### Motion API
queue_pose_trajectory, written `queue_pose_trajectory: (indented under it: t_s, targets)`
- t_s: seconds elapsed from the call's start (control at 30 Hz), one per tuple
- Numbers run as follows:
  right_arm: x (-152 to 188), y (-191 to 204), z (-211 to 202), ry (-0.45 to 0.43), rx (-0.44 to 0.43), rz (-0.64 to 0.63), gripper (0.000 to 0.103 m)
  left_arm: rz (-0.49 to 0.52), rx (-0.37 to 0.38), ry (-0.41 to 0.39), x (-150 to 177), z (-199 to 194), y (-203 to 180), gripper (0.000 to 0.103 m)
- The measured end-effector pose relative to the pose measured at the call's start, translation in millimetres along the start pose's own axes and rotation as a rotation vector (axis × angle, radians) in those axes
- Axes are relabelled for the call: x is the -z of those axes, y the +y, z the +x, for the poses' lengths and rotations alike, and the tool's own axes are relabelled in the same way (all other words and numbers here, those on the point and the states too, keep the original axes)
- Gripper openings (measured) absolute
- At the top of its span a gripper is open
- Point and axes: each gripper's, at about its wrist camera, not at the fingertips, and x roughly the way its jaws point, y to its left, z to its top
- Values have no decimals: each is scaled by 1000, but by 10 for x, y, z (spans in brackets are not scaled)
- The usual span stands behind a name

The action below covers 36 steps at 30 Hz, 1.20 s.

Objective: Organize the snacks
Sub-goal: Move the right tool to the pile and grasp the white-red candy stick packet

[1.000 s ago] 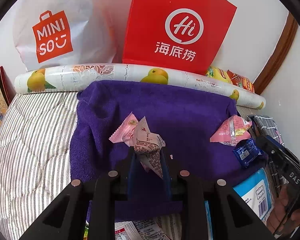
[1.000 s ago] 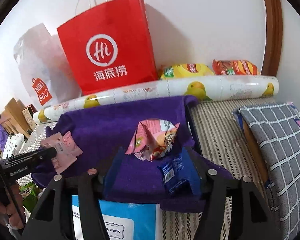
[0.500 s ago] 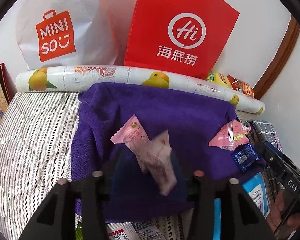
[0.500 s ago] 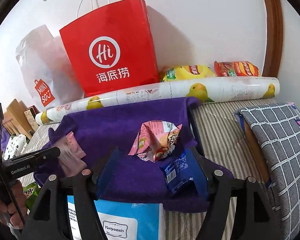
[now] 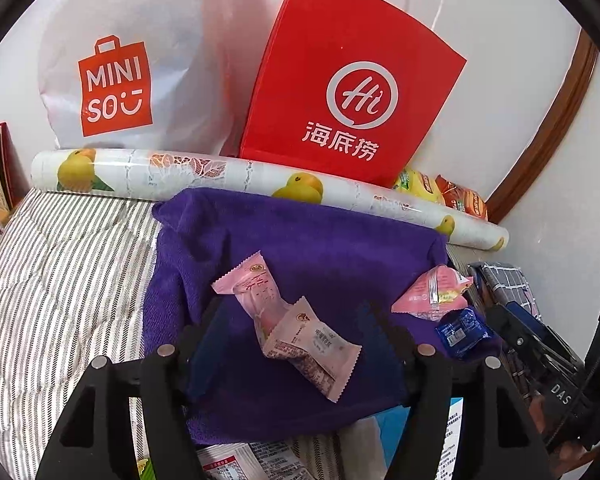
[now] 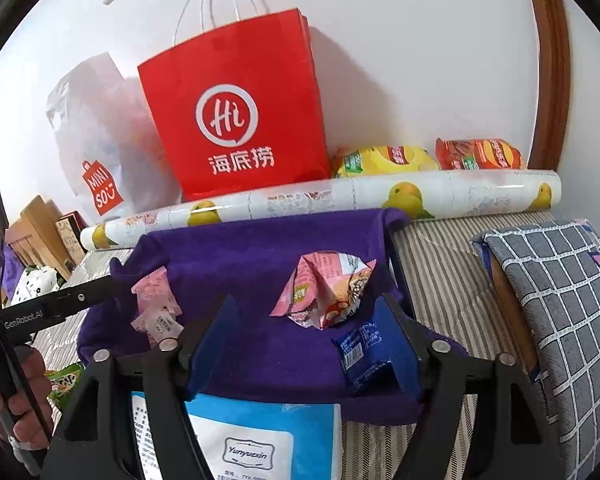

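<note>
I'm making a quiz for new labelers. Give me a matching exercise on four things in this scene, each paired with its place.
Things:
1. blue snack packet
2. red paper bag
3. yellow chip bag
4. checked cushion

Places:
A. behind the fruit-print roll, right of the red bag
B. on the purple towel, just in front of the crumpled pink packet
C. on the striped bedding, right of the towel
D. standing against the wall

Pairs: 1-B, 2-D, 3-A, 4-C

"MINISO" on white bag point(image 5: 140, 60), "Hi" on red bag point(image 5: 352, 92), "Yunyuexin" on blue packet point(image 6: 260, 440)
</note>
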Motion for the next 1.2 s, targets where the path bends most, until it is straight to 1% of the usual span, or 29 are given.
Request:
queue_pose_trajectory:
  t_s: [0.1,0.2,0.27,0.43,0.5,0.63,0.73,0.83,0.97,1.07,1.17,1.2]
  targets:
    - [-3,5,-34,-9,-35,14,75,7,16,0,7,-14,-11,66]
    - [-15,13,-46,22,-49,30,75,13,19,0,13,-28,-31,66]
    - [4,24,-106,25,-39,29,75,14,19,-3,8,-47,-42,66]
    - [103,88,-406,-22,-12,-22,75,14,30,-16,0,-127,-60,66]
    - [155,91,-529,-37,2,-24,75,18,28,-25,-2,-159,-73,66]
    - [280,70,-703,-40,-2,-6,75,35,25,-35,7,-185,-125,66]
    - [393,56,-827,-34,35,-15,75,46,31,-28,19,-206,-169,66]
    - [515,29,-965,-25,61,-21,75,55,37,-43,29,-270,-200,66]
    - [694,-54,-1094,9,60,6,75,87,20,-62,51,-329,-273,66]
    - [857,-108,-1113,46,44,30,75,106,12,-60,70,-322,-316,66]
    - [1028,-141,-1062,111,-3,79,75,110,9,-47,86,-280,-333,66]
    - [1097,-138,-1037,139,-36,97,75,111,8,-44,91,-272,-333,66]
